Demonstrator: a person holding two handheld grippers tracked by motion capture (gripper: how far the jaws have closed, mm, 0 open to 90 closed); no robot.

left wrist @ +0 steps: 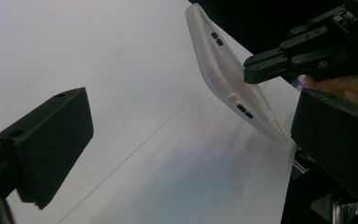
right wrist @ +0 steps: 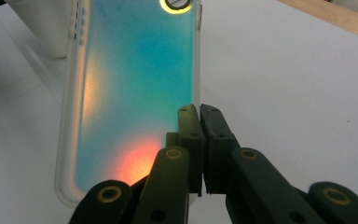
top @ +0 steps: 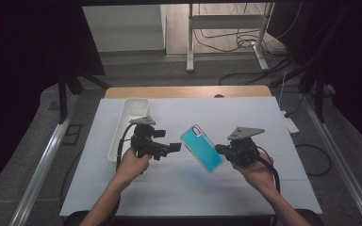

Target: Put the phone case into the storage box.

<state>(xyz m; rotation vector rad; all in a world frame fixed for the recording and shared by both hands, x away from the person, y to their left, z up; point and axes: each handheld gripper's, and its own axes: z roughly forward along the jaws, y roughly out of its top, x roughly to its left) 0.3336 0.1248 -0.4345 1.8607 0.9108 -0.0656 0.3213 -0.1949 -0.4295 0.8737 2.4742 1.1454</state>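
The right gripper (top: pixel 220 149) is clenched on one long edge of the phone case (top: pixel 201 148), lifting it above mid-bench; the left gripper (top: pixel 174 147) waits released beside it, likely to take the free edge.

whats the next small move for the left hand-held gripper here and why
Probably ease the left hand-held gripper toward the free long edge of the phone case and close on it. Its jaws stand open with nothing between them, just short of the case, while the right hand-held gripper is shut on the case's opposite edge, holding it tilted above the table.
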